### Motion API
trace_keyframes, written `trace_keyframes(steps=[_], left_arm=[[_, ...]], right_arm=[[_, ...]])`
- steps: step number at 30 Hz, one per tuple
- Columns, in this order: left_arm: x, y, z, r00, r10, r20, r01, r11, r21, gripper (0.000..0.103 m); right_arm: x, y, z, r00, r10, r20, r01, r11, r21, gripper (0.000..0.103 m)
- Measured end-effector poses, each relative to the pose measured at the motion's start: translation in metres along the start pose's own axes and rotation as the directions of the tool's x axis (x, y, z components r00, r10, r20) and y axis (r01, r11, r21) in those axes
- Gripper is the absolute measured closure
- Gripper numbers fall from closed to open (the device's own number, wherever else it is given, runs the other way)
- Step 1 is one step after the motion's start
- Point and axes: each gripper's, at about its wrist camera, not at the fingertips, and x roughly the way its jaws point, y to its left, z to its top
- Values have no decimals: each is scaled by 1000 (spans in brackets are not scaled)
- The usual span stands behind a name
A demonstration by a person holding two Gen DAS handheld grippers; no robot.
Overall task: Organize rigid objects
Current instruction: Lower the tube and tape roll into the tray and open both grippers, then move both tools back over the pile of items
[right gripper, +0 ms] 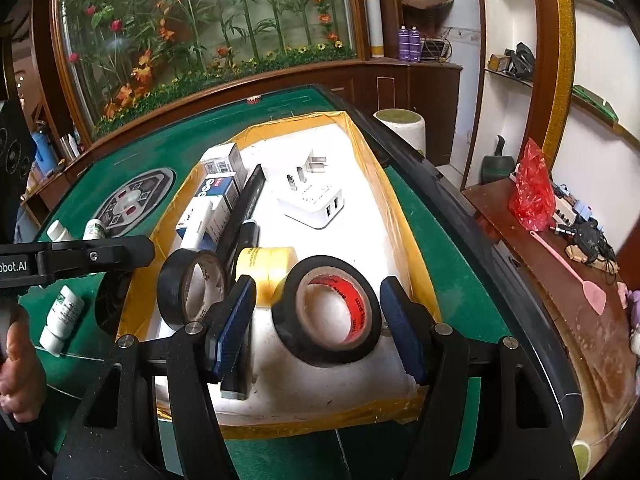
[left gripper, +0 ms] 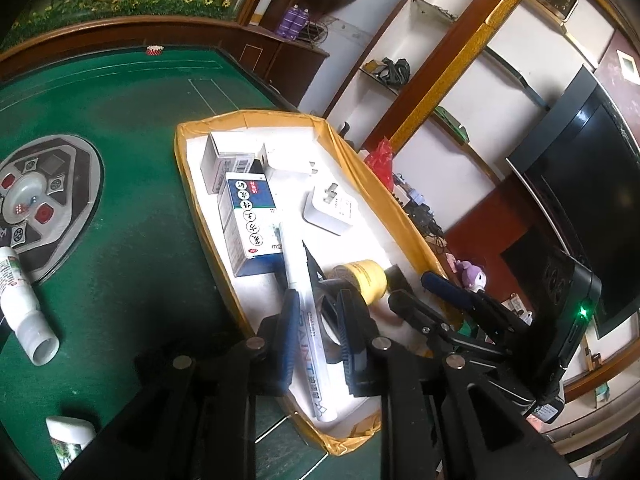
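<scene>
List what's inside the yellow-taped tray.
Yellow-taped tray holds two boxes, white charger, paint marker, black pen, three tape rolls. Anything beneath them is hidden.

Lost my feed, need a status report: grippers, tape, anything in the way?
Right gripper open, straddling black tape roll in the tray. Left gripper open over white paint marker. Yellow tape crowds behind.

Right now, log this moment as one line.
left gripper: open around white paint pen | right gripper: open around black tape roll | both in tray
</scene>
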Motion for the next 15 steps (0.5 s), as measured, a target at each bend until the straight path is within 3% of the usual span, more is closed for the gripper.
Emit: trace_keyframes(steps=[15], left_arm=[[-36, 12, -14, 998, 37, 58, -36, 999, -7, 84]], right_arm=[[-28, 16, 4, 997, 10, 80, -8, 1000, -17, 38]])
